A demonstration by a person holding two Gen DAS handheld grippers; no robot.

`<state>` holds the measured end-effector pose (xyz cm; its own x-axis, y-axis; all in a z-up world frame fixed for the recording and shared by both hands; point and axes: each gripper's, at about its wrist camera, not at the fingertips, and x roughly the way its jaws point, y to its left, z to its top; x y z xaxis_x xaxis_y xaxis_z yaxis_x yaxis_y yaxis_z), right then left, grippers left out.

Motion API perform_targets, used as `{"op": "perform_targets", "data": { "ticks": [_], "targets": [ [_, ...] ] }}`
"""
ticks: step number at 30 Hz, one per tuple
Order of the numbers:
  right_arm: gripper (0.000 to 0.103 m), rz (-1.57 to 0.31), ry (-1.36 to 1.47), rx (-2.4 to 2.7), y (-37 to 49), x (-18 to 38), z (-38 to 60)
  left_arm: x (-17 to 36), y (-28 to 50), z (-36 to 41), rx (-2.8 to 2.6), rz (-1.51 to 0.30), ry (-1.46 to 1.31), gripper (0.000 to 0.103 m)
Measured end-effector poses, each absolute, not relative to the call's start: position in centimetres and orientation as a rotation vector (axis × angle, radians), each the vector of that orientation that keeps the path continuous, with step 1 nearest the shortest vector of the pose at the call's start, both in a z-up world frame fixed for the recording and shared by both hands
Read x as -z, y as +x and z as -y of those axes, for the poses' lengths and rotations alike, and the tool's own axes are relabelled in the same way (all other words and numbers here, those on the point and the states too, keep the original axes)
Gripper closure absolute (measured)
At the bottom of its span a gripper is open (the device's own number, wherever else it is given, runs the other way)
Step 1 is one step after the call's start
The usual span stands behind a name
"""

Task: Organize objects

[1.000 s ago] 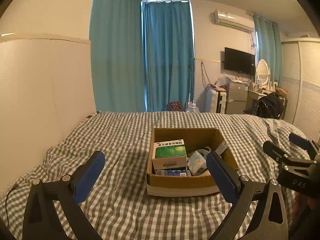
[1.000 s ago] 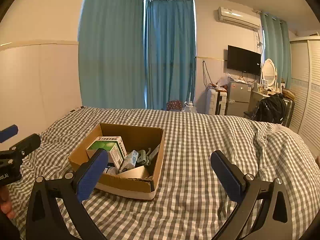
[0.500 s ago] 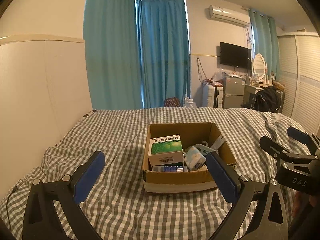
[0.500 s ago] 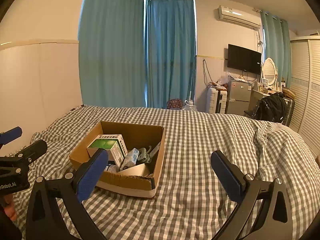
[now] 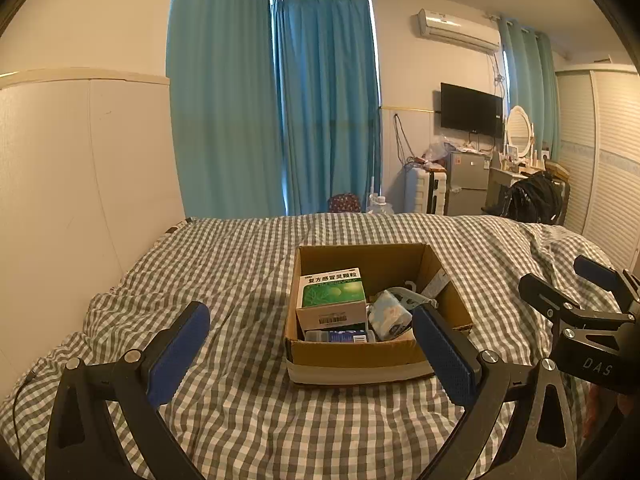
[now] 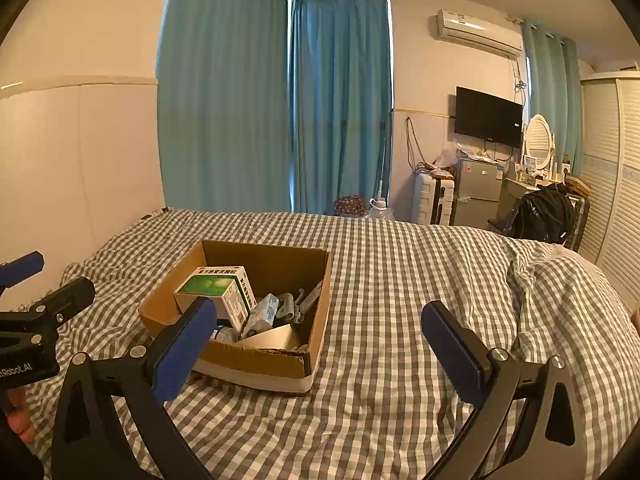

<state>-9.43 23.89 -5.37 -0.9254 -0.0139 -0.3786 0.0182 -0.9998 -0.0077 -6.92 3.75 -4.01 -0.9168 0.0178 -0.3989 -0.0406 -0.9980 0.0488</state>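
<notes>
Two spread, empty tongs held over a bed with a cardboard box.

From the left wrist, the left tongs (image 5: 310,354) are seen released, holding nothing, above the checked bed (image 5: 224,280); the cardboard box (image 5: 360,358) lies just ahead, with a green medicine carton (image 5: 332,292) inside, and the right tongs (image 5: 576,292) are seen at the right edge. From the right wrist, the right tongs (image 6: 316,352) are likewise released, with the box (image 6: 256,360) ahead to the left on the bed (image 6: 400,280).
</notes>
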Motion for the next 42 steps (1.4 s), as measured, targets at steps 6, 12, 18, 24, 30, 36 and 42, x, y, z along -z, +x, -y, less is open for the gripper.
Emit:
{"op": "perform_targets", "data": {
  "ticks": [6,12,18,24,30,36,42],
  "targets": [
    [0.0,-0.002,0.61,3.066,-9.46,5.32,-24.01,4.04,-6.92,-3.71,-3.05,-0.081,-0.633,0.0],
    [0.0,-0.006,0.614,3.061,-9.44,5.35,-23.96,3.98,-6.83,-3.6,-3.026,-0.063,-0.625,0.0],
    [0.0,-0.007,0.622,3.06,-9.65,5.51,-23.69,3.99,-6.96,-3.94,-3.041,-0.096,-0.625,0.0],
    [0.0,-0.01,0.623,3.057,-9.64,5.52,-23.63,4.08,-7.0,-3.77,-3.043,-0.073,-0.635,0.0],
    [0.0,-0.012,0.623,3.057,-9.6,5.53,-23.7,4.24,-7.04,-3.69,-3.044,-0.068,-0.643,0.0],
    [0.0,-0.014,0.623,3.057,-9.55,5.61,-23.66,4.16,-6.92,-3.79,-3.045,-0.075,-0.637,0.0],
    [0.0,-0.013,0.622,3.057,-9.48,5.62,-23.67,4.12,-6.9,-3.76,-3.047,-0.073,-0.636,0.0]
  ]
}}
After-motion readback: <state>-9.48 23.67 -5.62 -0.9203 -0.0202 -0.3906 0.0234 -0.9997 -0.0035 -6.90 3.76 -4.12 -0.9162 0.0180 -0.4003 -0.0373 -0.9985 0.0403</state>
